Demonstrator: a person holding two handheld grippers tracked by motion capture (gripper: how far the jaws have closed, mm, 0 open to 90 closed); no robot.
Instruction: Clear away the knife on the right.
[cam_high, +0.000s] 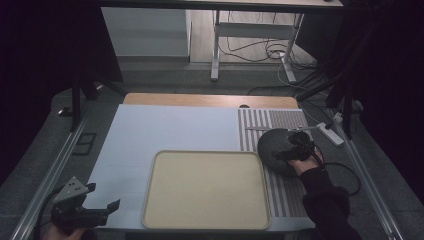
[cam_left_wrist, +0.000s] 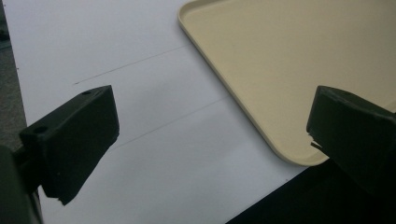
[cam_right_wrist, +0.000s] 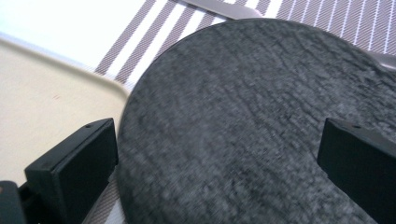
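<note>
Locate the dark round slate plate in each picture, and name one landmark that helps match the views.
High view: the slate plate lies right of centre on the striped mat, under the right gripper.
Left gripper view: not in it.
Right gripper view: the plate spans centre and right, between the open jaws.
Shared landmark: the beige tray.

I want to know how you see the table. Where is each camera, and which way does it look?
High view: above the person's side, looking forward and down at the beige tray, both grippers and a sleeve.
Left gripper view: on the left gripper, jaws wide apart, facing the tray's corner.
Right gripper view: on the right gripper, jaws apart, over the dark round plate.
All three share the tray.
</note>
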